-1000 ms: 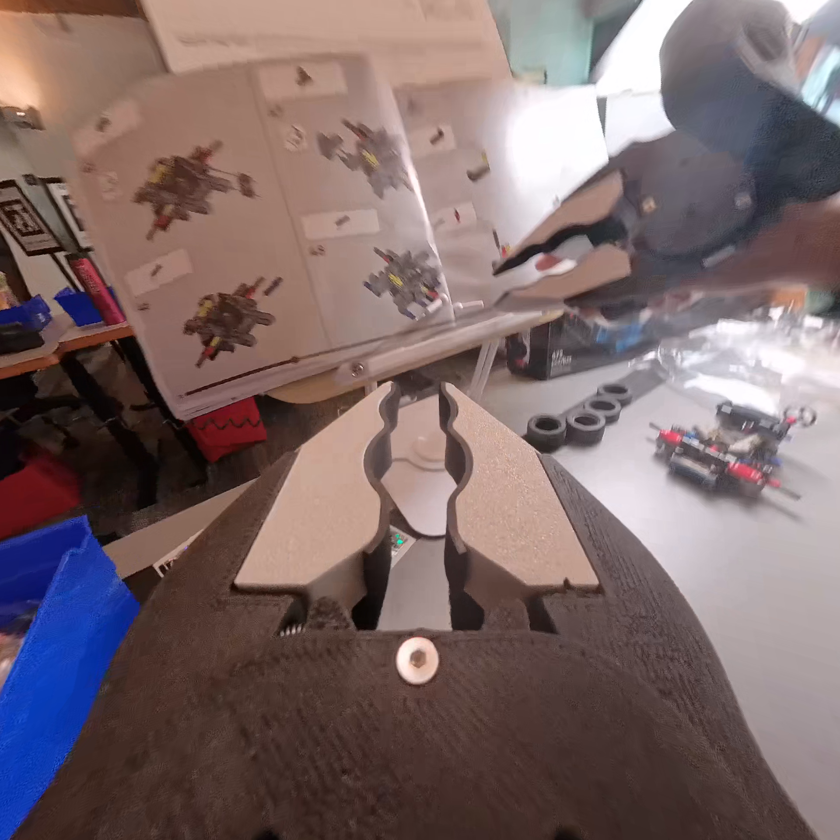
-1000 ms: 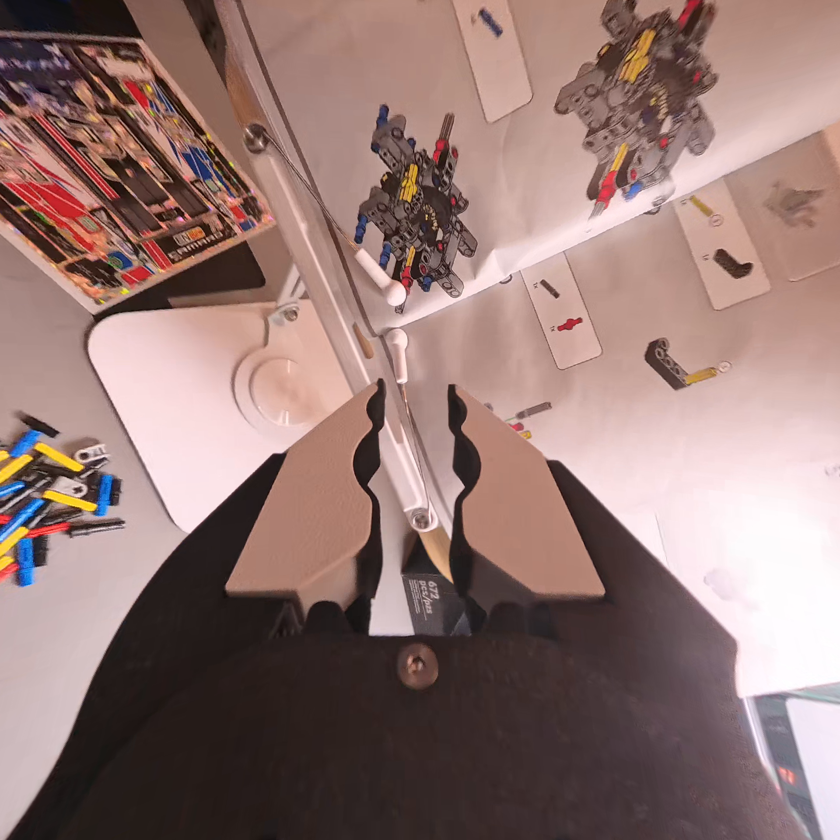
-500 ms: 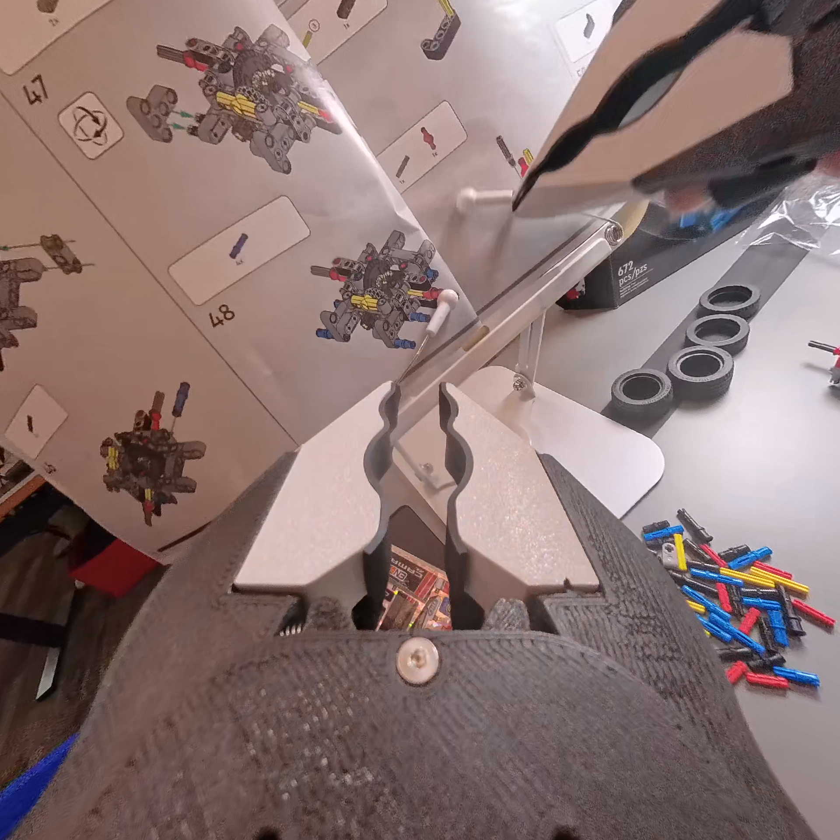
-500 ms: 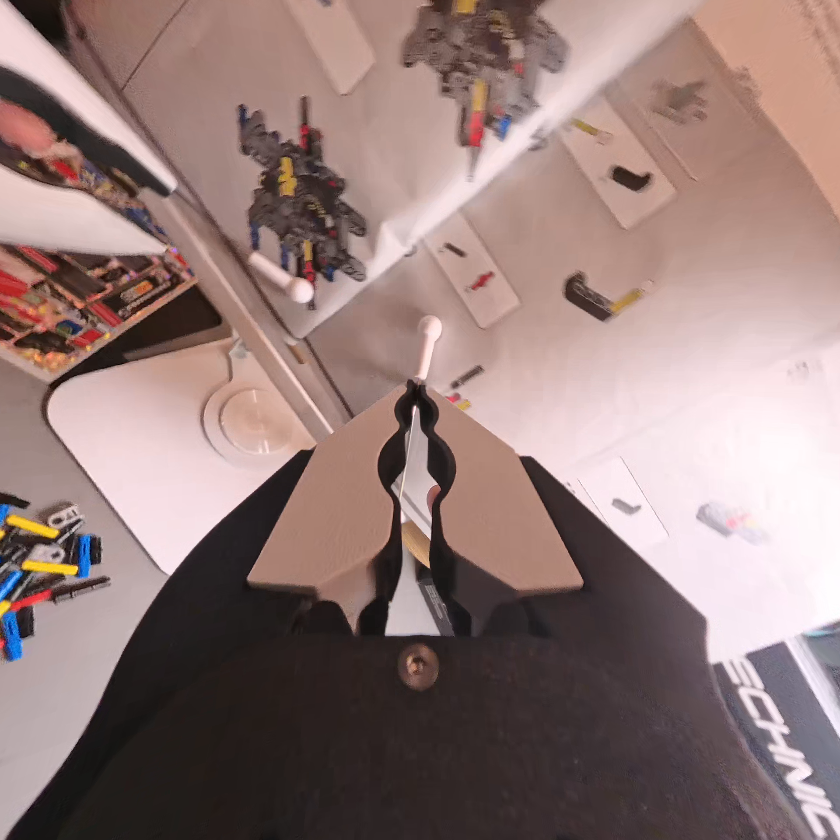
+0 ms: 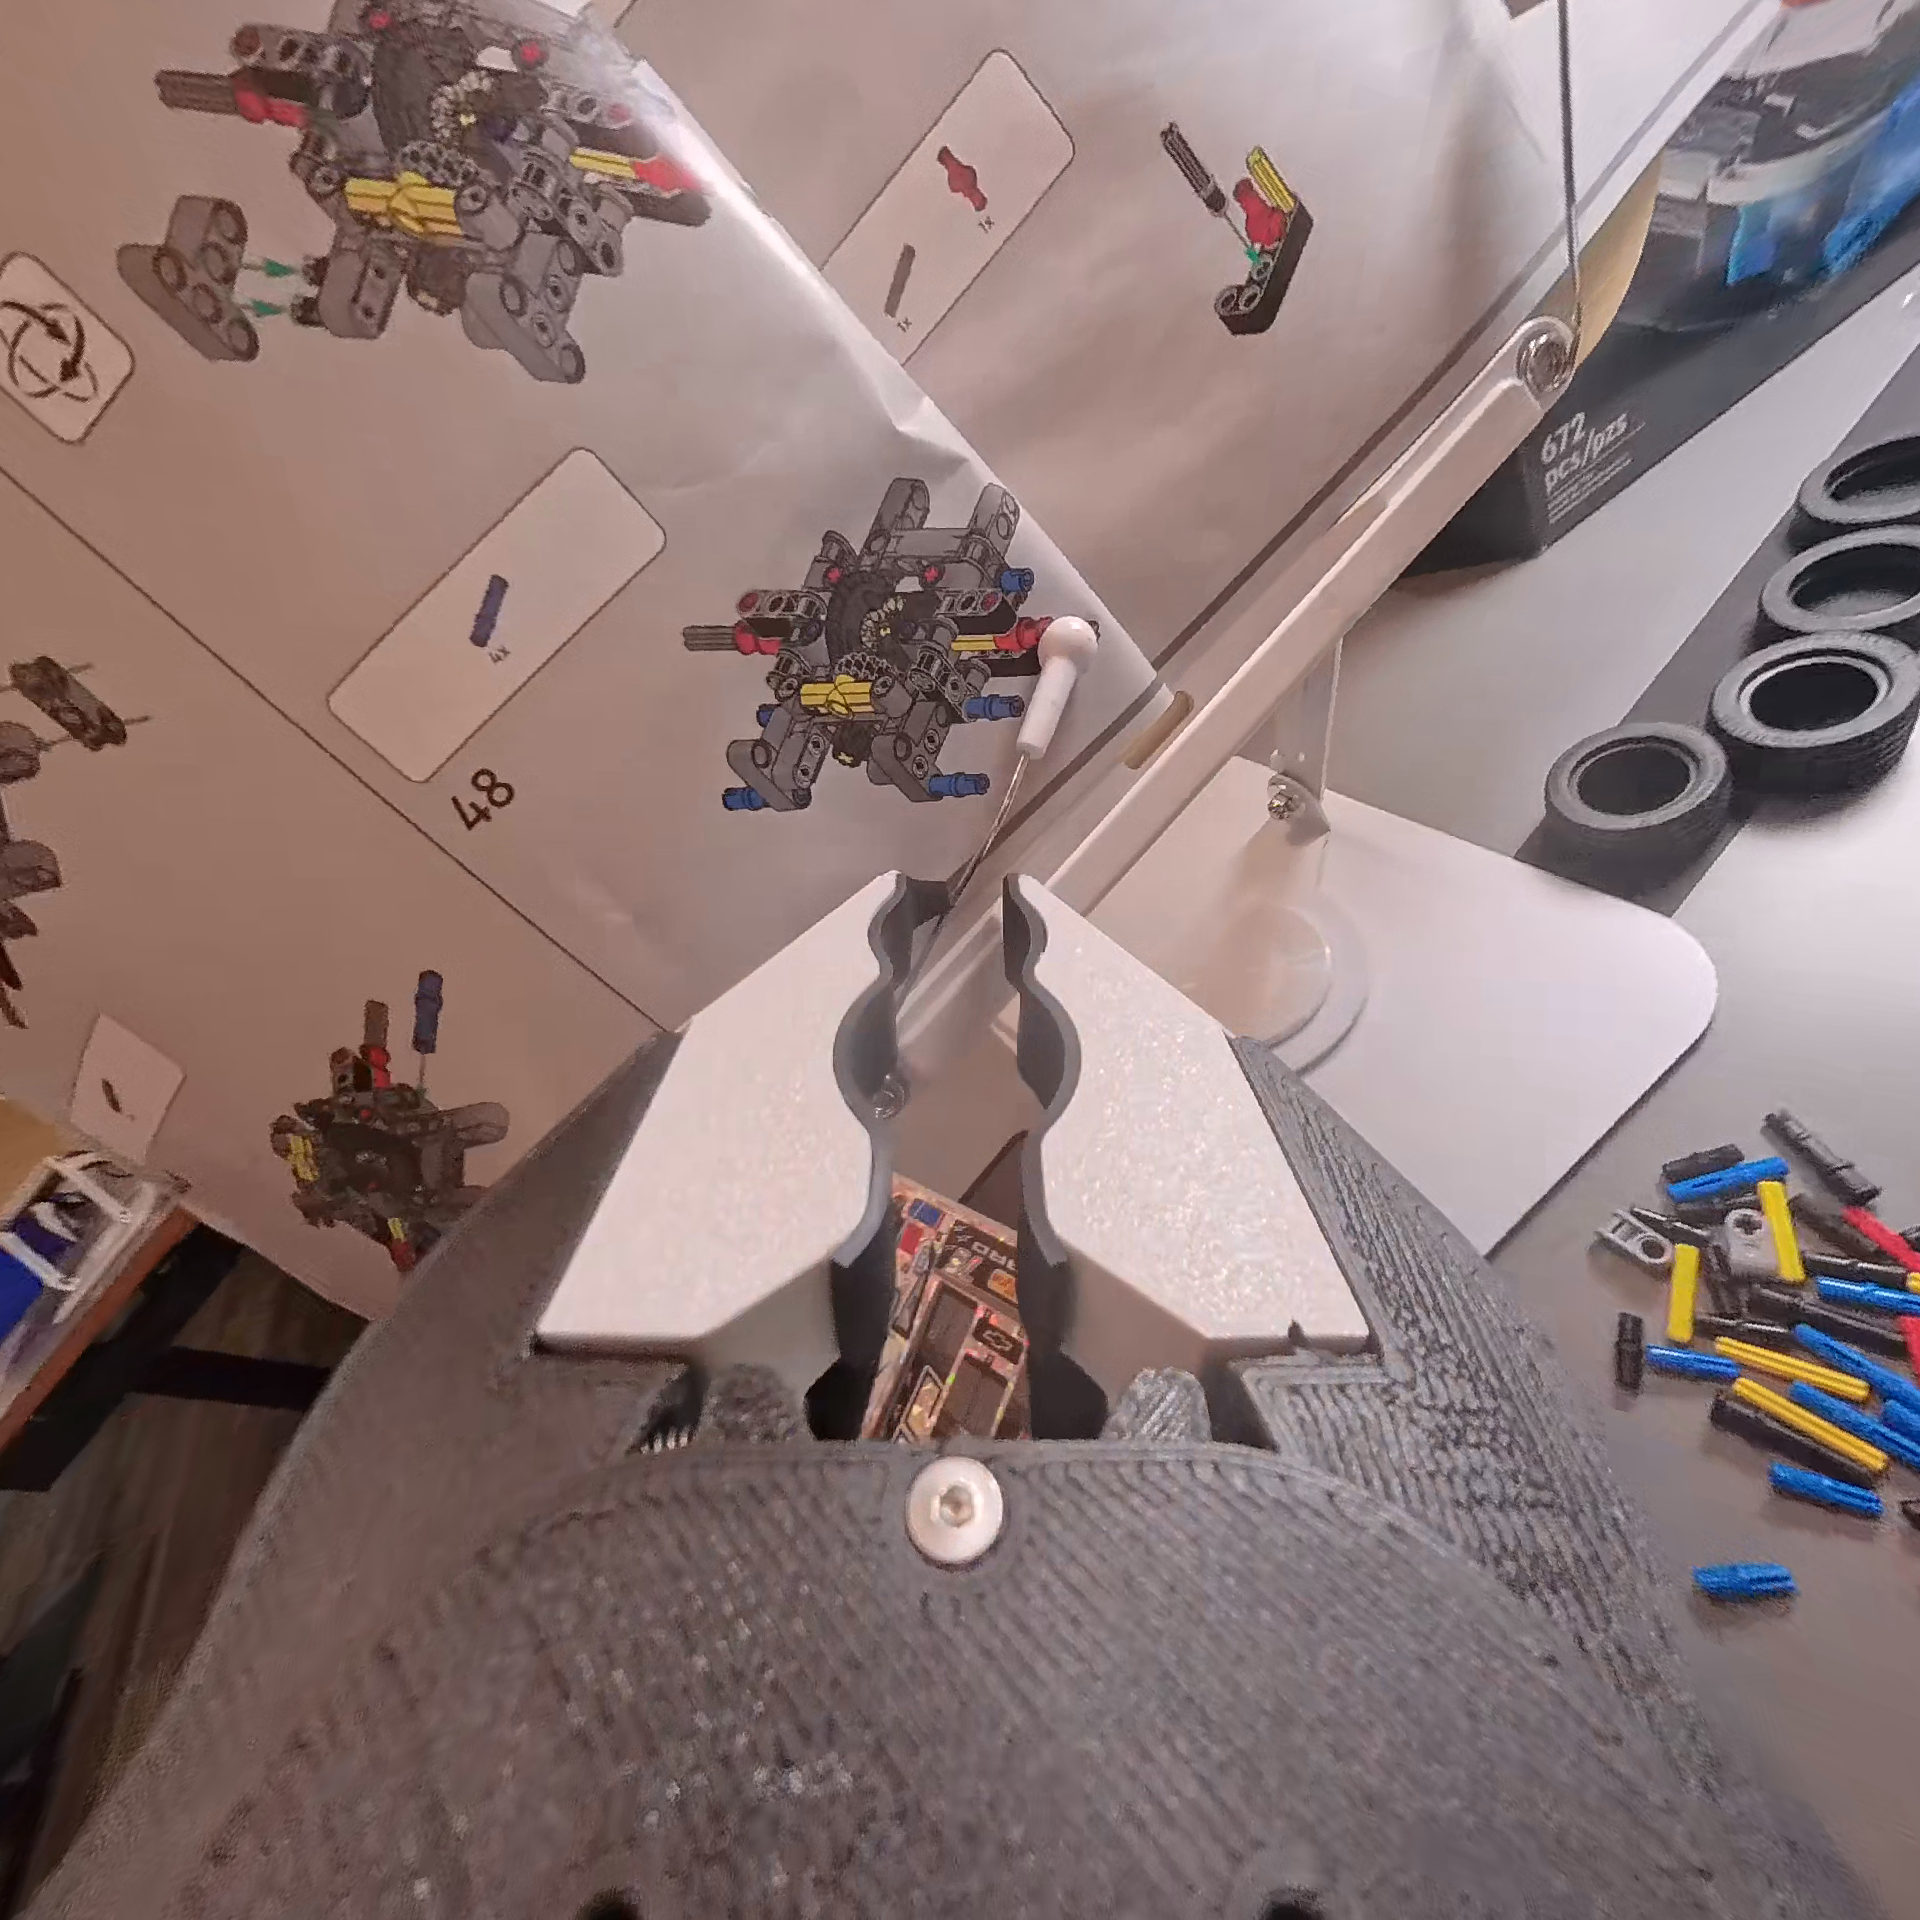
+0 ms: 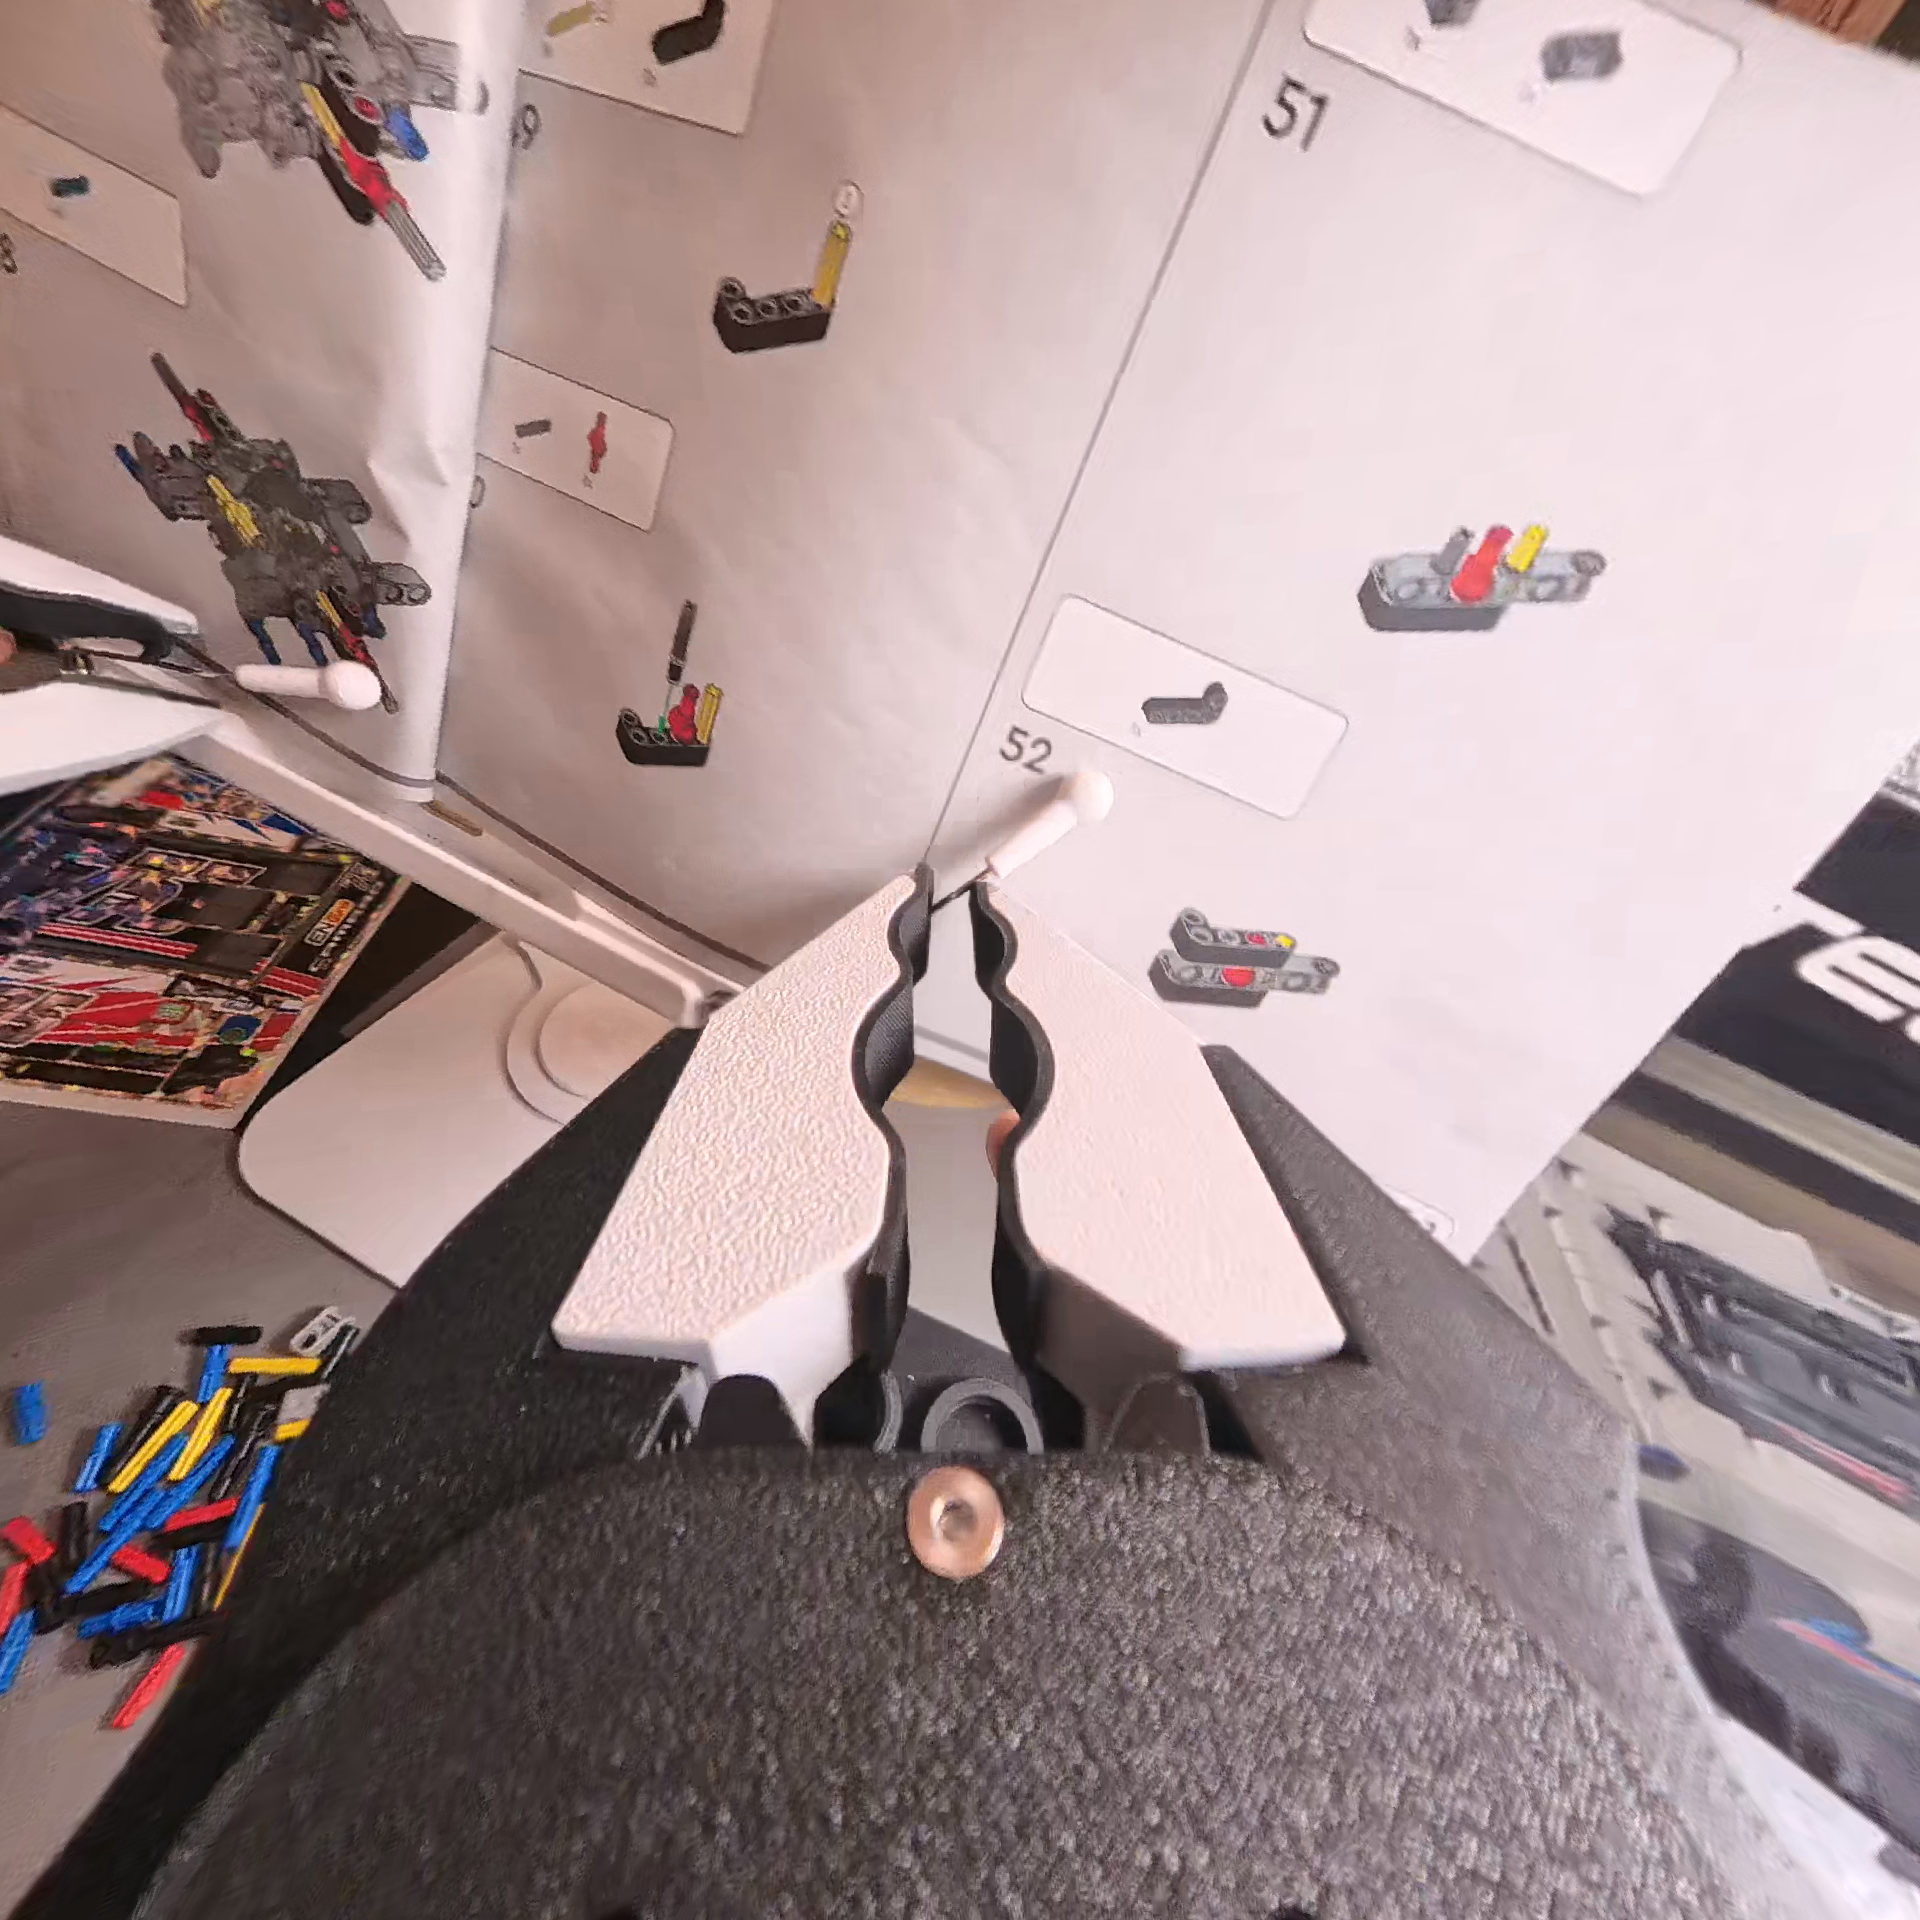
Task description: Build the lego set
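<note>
An open building-instruction booklet (image 5: 520, 520) stands on a white book stand (image 5: 1299, 582). My left gripper (image 5: 954, 894) is open at the stand's lower ledge. The thin wire of the left page-holder arm (image 5: 1060, 665) passes between its pads without being pressed. The right wrist view shows this gripper (image 6: 187, 675) straddling that arm (image 6: 312, 683). My right gripper (image 6: 951, 888) is slightly open at the bottom of the right-hand page (image 6: 1455, 364). The wire of the right page-holder arm (image 6: 1049, 821) crosses between its fingertips, and its white tip rests on the page.
The stand's white base plate (image 5: 1507, 1018) sits on the grey table. Three black tyres (image 5: 1818, 707) lie in a row, with a dark set box (image 5: 1714, 260) behind. A pile of blue, yellow, red and black pins (image 5: 1787, 1309) lies right. A colourful sticker sheet (image 6: 177, 914) lies by the base. The grippers' ends are close to 20 cm from one another.
My left gripper moved in to the stand's ledge and straddles the left holder wire. My right gripper shut on the right holder wire half a second ago and has now parted slightly; the page lies flat.
</note>
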Motion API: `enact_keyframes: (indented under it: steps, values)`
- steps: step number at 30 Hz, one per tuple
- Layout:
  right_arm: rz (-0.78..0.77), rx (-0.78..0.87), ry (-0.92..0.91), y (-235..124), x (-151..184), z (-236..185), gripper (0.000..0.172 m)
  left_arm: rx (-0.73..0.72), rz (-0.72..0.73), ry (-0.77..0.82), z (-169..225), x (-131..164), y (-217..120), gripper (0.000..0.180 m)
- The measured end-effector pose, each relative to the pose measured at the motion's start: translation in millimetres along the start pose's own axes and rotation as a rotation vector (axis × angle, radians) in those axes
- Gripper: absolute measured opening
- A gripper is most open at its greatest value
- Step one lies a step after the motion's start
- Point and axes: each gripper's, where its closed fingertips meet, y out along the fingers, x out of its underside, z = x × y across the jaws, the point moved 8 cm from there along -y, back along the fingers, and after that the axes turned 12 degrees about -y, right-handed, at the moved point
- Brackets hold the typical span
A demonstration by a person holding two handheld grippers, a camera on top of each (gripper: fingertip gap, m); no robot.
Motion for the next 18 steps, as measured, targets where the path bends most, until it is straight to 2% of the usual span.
enact_keyframes:
  steps: [6,8,13,14,18]
  values:
    - [-0.008,-0.025,0.054,-5.1,16.1,5.1,0.010,-0.013,-0.029,0.050,2.2,-3.9,5.7,0.005]
    - [-0.015,-0.040,0.074,-7.3,20.7,5.2,0.011,-0.026,-0.004,0.021,2.2,-2.6,5.1,0.004]
    - [-0.011,-0.054,0.084,-12.7,29.0,3.8,0.010,-0.013,0.118,-0.222,-5.0,1.3,2.0,0.004]
    - [-0.017,-0.048,0.067,-14.6,30.2,3.3,0.006,-0.014,0.139,-0.272,-7.4,1.5,1.3,0.003]
    - [-0.009,-0.036,-0.015,-23.0,30.4,-2.2,0.008,0.002,0.213,-0.464,-17.0,4.0,-1.7,0.002]
